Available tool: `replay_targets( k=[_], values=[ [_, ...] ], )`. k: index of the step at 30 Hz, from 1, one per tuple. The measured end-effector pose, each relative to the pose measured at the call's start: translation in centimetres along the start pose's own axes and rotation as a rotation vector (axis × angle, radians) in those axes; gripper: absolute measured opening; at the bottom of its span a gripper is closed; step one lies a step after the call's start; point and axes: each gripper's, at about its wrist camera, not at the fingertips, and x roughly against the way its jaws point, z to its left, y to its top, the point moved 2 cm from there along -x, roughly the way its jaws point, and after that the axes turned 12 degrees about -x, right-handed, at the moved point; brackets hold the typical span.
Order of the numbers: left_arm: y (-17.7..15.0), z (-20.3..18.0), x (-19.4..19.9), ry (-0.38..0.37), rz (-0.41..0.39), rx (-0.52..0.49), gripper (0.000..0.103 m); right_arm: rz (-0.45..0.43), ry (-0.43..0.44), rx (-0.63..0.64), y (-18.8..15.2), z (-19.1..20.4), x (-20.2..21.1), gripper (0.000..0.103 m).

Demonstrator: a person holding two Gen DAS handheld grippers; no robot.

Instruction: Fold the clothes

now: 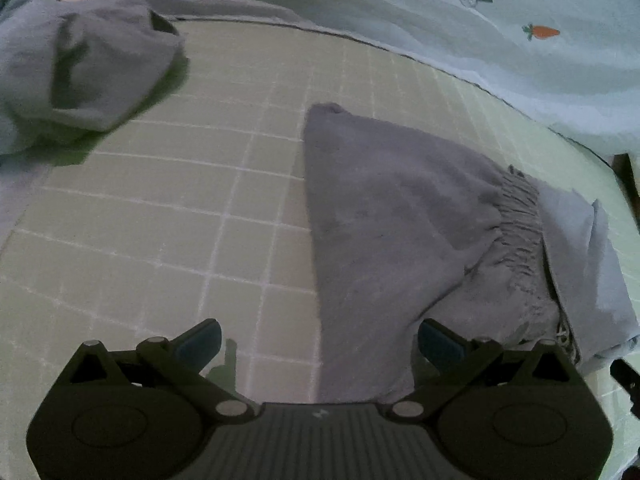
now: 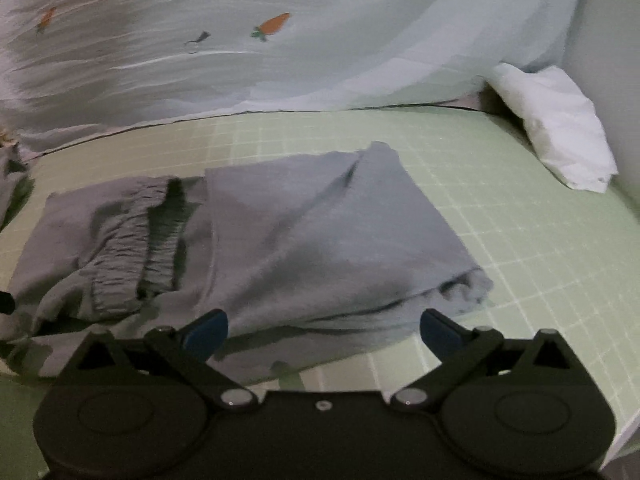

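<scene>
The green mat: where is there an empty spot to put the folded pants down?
The mat is bare between the crumpled grey cloth and the grey pants. Another bare strip lies between the pants and the white cloth. It is crowded along the carrot sheet at the back and where the pants lie.

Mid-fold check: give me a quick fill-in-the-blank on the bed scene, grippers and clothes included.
1. The jaws of the right gripper stand ____, with nothing clamped between them.
2. The grey shorts lie on a green mat marked with a white ____.
3. The pale sheet behind the mat is printed with orange ____.
4. At the right edge of the right wrist view lies a ____ crumpled cloth.

Missing words: open; grid; carrots; white
</scene>
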Motion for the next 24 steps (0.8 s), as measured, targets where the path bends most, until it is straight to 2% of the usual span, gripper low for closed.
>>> replay_targets(
  k=[5, 8, 11, 13, 15, 19, 24],
  values=[
    [1.1, -0.5, -1.8, -0.043, 0.014, -0.023, 0.100, 0.002, -0.052, -0.040, -0.2, -1.4, 0.2, 0.103],
    [1.5, -0.6, -2.3, -0.079, 0.028, -0.022, 0.088, 0.008, -0.085, -0.048, -0.3, -1.7, 0.3, 0.103],
    [1.5, -0.8, -2.4, -0.107, 0.026, -0.014, 0.065, 0.021, -0.127, -0.022, -0.7, -1.7, 0.3, 0.103],
    [1.6, -0.9, -2.3, -0.125, 0.020, -0.015, 0.042, 0.017, -0.140, -0.013, -0.9, -1.7, 0.6, 0.103],
    [1.7, -1.1, -2.0, -0.114, 0.015, -0.012, 0.030, 0.015, -0.153, -0.013, -0.9, -2.0, 0.6, 0.103],
    [2.0, -2.0, -0.9, -0.083, -0.023, -0.018, 0.017, 0.017, -0.172, -0.044, -0.1, -2.8, -0.2, 0.103],
    [3.1, -4.3, 2.0, -0.035, -0.131, -0.028, 0.014, 0.025, -0.162, -0.040, 1.4, -4.0, -2.0, 0.103]
  ],
)
